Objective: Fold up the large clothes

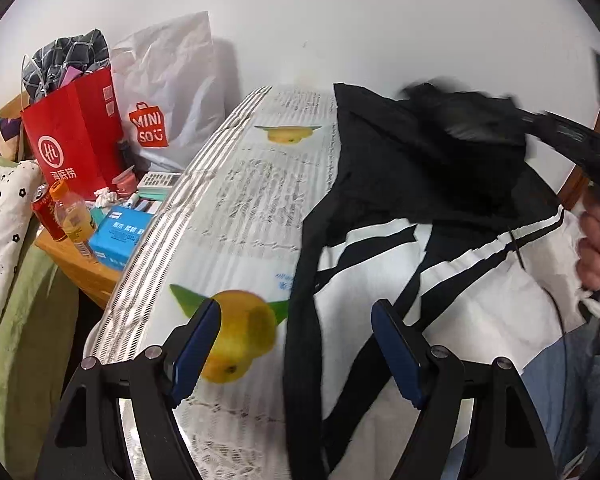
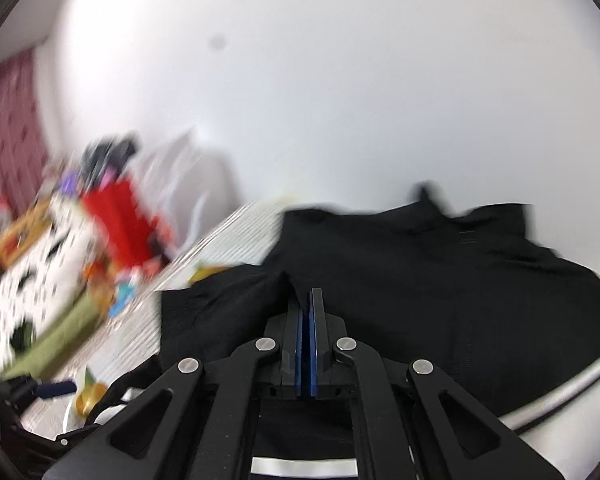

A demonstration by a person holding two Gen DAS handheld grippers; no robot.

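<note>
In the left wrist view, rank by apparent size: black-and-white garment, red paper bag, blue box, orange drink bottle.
Largest to smallest as seen:
1. black-and-white garment
2. red paper bag
3. blue box
4. orange drink bottle
The box and bottle look close in size; the garment lies nearer the camera, which inflates it.
</note>
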